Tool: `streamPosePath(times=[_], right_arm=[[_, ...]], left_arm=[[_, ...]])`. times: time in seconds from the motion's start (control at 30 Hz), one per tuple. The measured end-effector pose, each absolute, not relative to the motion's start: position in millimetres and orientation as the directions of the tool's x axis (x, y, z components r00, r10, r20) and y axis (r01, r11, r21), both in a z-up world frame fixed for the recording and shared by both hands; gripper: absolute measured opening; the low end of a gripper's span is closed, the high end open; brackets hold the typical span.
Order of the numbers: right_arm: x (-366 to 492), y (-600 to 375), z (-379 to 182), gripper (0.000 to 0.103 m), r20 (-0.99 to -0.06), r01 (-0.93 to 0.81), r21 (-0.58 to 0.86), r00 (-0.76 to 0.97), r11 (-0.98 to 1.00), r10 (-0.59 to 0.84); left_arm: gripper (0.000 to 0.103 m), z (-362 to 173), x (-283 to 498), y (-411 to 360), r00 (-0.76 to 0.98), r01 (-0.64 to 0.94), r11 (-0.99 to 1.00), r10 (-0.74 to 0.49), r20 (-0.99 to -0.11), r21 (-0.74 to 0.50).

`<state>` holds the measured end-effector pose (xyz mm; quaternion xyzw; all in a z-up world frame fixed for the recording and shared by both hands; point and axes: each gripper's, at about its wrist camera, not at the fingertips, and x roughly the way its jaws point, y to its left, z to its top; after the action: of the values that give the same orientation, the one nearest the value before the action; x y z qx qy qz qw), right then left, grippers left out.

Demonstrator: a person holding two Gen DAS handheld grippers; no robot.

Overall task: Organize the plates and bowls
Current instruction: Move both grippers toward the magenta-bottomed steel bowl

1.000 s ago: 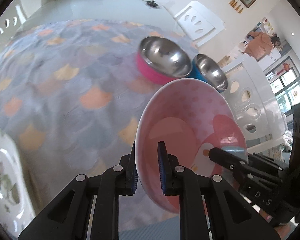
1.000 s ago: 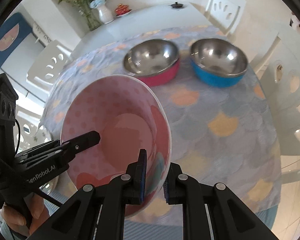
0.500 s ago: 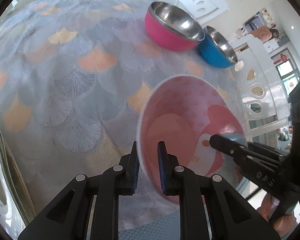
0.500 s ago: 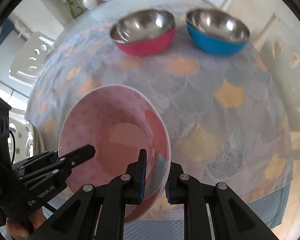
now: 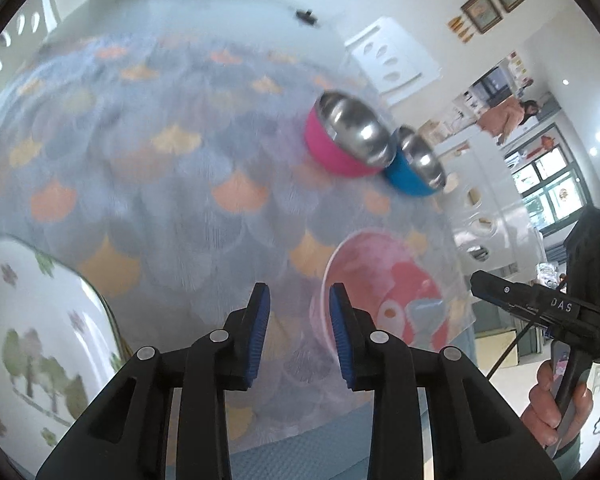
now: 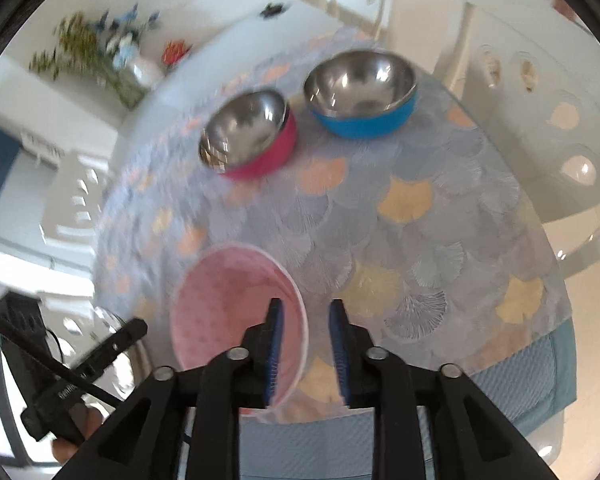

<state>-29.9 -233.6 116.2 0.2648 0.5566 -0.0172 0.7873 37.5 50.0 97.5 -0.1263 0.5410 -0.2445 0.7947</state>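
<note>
Bright, even daylight fills both fisheye views, with a black vignette at the rounded edges and strong curving of straight lines there. The window (image 5: 548,184) at right is a light source. Motion blur softens the scallop-patterned tablecloth (image 5: 148,152) and the flower vase (image 6: 112,60). Specular highlights glint inside the pink steel bowl (image 6: 248,132) and the blue steel bowl (image 6: 360,88). The white chair (image 6: 540,92) is nearly washed out.

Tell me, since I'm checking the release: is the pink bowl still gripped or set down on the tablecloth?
Set down. The pink bowl rests on the tablecloth; the opening left gripper and right gripper clamp nothing.
</note>
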Motion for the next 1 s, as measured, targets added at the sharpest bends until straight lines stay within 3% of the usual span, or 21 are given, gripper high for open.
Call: streamPosePath(times=[0.07,0.2,0.27,0.3,0.37,0.4,0.63,1.0], right_arm=[[-31,-239,126,0.048,-0.867,0.355,0.431,0.417,0.829,0.273],[-29,-241,143,0.049,-0.834,0.362,0.486,0.464,0.796,0.298],[-26,-239,149,0.049,-0.83,0.348,0.488,0.468,0.8,0.303],[-25,-238,152,0.049,-0.829,0.338,0.487,0.468,0.805,0.305],[-20,-237,157,0.049,-0.827,0.308,0.479,0.472,0.822,0.305],[-16,-235,161,0.049,-0.829,0.286,0.463,0.475,0.839,0.296],[-8,-226,173,0.05,-0.841,0.189,0.377,0.481,0.907,0.249],[7,-241,167,0.051,-0.825,0.161,0.412,0.483,0.897,0.293]], left_arm=[[0.028,111,40,51,0.321,0.268,0.843,-0.535,-0.782,-0.467],[0.028,137,43,50,0.368,0.294,0.836,-0.547,-0.752,-0.464],[0.035,150,41,50,0.398,0.304,0.841,-0.539,-0.742,-0.448],[0.04,156,39,48,0.412,0.309,0.844,-0.534,-0.738,-0.438],[0.083,165,37,43,0.431,0.31,0.851,-0.522,-0.736,-0.423],[0.088,170,36,42,0.448,0.305,0.854,-0.519,-0.728,-0.421],[0.088,187,41,23,0.476,0.29,0.873,-0.487,-0.732,-0.392],[0.088,198,59,-13,0.49,0.311,0.894,-0.442,-0.751,-0.323]])
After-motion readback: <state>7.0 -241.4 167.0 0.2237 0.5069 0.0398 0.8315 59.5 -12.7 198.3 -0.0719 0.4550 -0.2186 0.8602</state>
